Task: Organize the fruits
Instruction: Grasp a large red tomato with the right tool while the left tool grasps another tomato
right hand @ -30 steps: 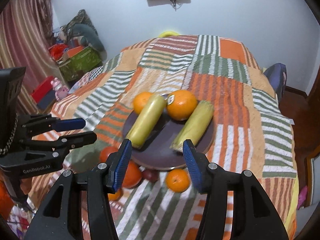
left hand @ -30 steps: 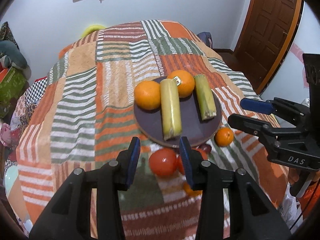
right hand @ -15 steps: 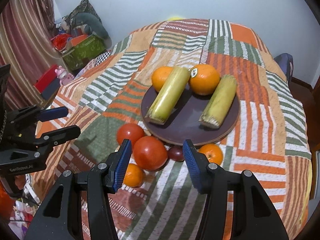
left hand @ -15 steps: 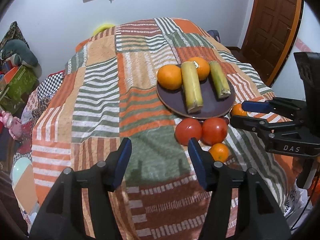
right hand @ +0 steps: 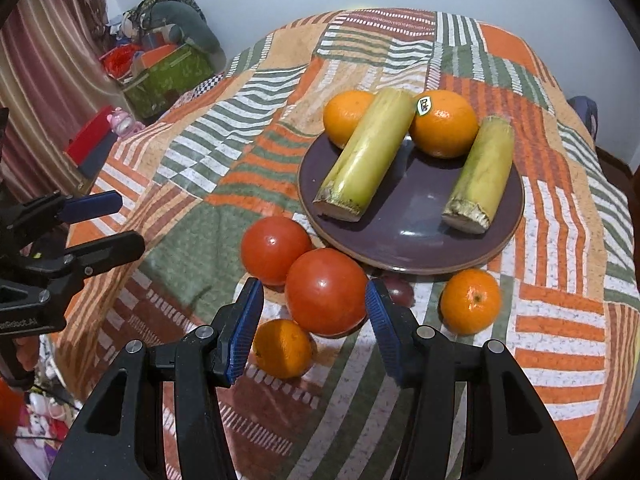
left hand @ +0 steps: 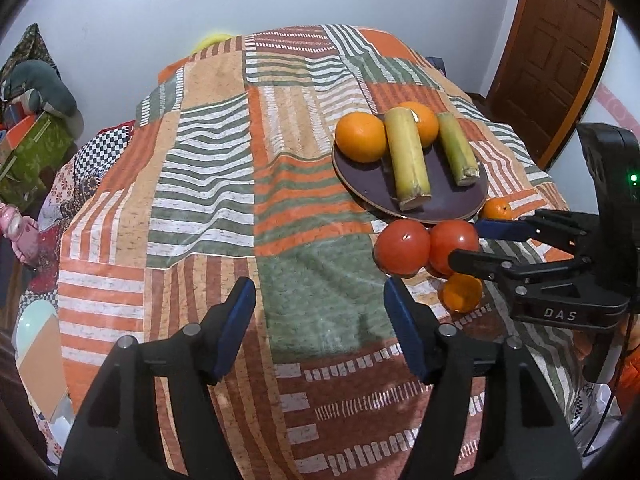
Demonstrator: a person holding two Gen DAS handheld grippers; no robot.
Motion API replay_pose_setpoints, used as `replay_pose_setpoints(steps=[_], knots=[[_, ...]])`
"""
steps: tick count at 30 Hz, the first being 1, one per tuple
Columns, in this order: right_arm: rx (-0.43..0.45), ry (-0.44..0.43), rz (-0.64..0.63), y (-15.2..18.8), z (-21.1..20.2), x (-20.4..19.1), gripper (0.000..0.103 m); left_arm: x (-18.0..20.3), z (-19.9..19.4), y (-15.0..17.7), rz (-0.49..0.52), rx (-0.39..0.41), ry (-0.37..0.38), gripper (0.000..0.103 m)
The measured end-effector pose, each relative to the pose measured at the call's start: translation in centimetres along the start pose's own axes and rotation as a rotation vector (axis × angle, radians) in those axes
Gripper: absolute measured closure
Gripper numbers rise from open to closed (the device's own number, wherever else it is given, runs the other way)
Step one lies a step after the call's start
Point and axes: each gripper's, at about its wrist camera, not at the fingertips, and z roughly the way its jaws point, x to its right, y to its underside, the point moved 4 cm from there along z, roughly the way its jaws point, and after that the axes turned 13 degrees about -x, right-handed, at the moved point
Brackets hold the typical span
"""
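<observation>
A dark purple plate (right hand: pixel 416 236) (left hand: pixel 372 184) on the patchwork cloth holds two oranges (right hand: pixel 444 124) and two sugarcane pieces (right hand: pixel 368 156). In front of it lie two red tomatoes (right hand: pixel 326 292) (left hand: pixel 402 246), two small tangerines (right hand: pixel 470 300) (right hand: pixel 282 348) and a dark plum (right hand: pixel 398 290). My right gripper (right hand: pixel 314 320) is open with the near tomato between its blue pads, apart from both. My left gripper (left hand: pixel 320 320) is open and empty over the green patch, left of the fruit. Each gripper shows in the other's view (left hand: pixel 488 244) (right hand: pixel 104 224).
The cloth-covered table (left hand: pixel 208 184) drops off at its rounded edges. A green box with clutter (right hand: pixel 168 76) and a striped curtain (right hand: pixel 36 80) stand to the left. A wooden door (left hand: pixel 556 44) is at the far right.
Both grippers have drawn back from the plate. The left gripper moved left and opened wider. The right gripper came down around the near tomato.
</observation>
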Motion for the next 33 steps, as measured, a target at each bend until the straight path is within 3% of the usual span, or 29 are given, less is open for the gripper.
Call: replay_pose_setpoints(steps=[7,14,25,33], knots=[[-0.045,0.009,0.015,-0.4,1.3,0.6,0.054,0.6,0.8,-0.4,0.006,-0.012,0.014,0.037],[-0.025,-0.010,0.018,0.0,0.8,0.7,0.056,1.5,0.9,-0.5,0.024,-0.018,0.021,0.037],[0.073,-0.010,0.031,0.2,-3.3,2.3,0.057,3.7,1.5,-1.8,0.060,-0.024,0.032,0.037],[0.108,-0.005,0.062,0.4,-4.4,5.0,0.057,5.7,4.5,-3.5,0.084,-0.083,0.060,0.036]])
